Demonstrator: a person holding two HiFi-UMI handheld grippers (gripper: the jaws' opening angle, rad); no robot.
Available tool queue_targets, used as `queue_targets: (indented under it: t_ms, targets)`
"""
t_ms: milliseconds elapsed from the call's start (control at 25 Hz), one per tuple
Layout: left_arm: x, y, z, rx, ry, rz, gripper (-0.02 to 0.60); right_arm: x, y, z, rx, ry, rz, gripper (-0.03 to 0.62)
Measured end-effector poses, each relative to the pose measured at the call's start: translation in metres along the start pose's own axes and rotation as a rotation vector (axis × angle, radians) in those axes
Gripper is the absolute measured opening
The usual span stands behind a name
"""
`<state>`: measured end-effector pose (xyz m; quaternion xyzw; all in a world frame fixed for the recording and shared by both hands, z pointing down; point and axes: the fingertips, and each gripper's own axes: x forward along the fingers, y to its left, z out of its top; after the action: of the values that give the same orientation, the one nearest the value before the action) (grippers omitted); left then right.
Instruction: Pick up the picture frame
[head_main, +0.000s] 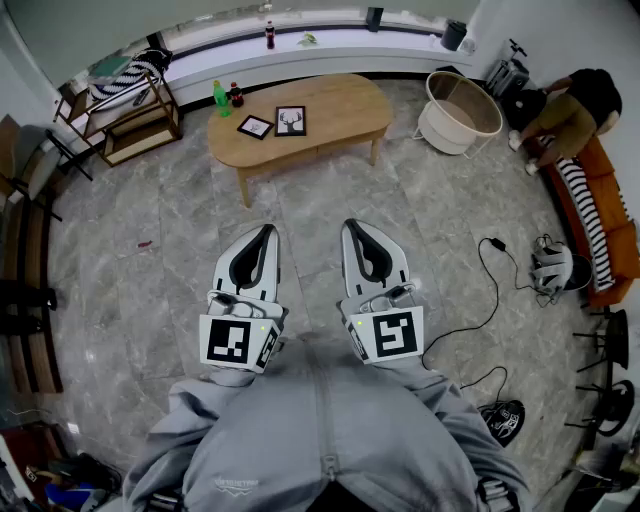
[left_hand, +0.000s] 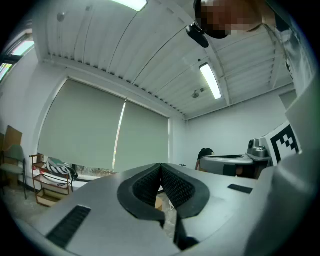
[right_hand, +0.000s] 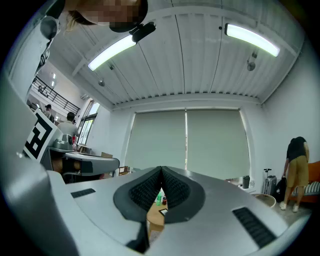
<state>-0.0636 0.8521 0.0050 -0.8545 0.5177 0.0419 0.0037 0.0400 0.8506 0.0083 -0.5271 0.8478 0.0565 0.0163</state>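
Note:
Two picture frames lie flat on an oval wooden table (head_main: 340, 110) far ahead: a larger one with a deer print (head_main: 291, 120) and a smaller one (head_main: 255, 127) to its left. My left gripper (head_main: 269, 232) and right gripper (head_main: 351, 226) are held level side by side near my chest, well short of the table. Both are shut, tips touching, with nothing between them. In the right gripper view the table (right_hand: 152, 217) and a frame's corner (right_hand: 162, 212) show through the gap under the jaws.
A green bottle (head_main: 220, 98) and a dark bottle (head_main: 236, 95) stand at the table's left end. A round white basket (head_main: 458, 112) sits right of it. A person (head_main: 570, 105) bends near an orange sofa at far right. A wooden rack (head_main: 125, 105) is at left, and cables (head_main: 490, 300) lie on the floor.

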Motion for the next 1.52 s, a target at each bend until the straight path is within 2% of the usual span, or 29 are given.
queue_targets:
  t_ms: [320, 520, 840, 1240, 1520]
  targets:
    - [0.03, -0.007, -0.003, -0.001, 0.002, 0.005, 0.018, 0.015, -0.023, -0.004, 0.015, -0.006, 0.02, 0.031]
    - [0.058, 0.016, -0.01, -0.012, 0.01, 0.008, 0.018, 0.045, -0.036, -0.01, 0.052, -0.024, 0.016, 0.032]
    - [0.133, 0.088, -0.035, -0.036, 0.019, -0.024, 0.018, 0.136, -0.063, -0.038, 0.041, -0.003, -0.042, 0.034]
    - [0.275, 0.224, -0.04, -0.042, 0.029, -0.082, 0.018, 0.319, -0.094, -0.06, 0.057, 0.015, -0.087, 0.034]
    - [0.347, 0.273, -0.05, -0.045, 0.04, -0.153, 0.018, 0.39, -0.127, -0.078, 0.075, 0.033, -0.176, 0.034]
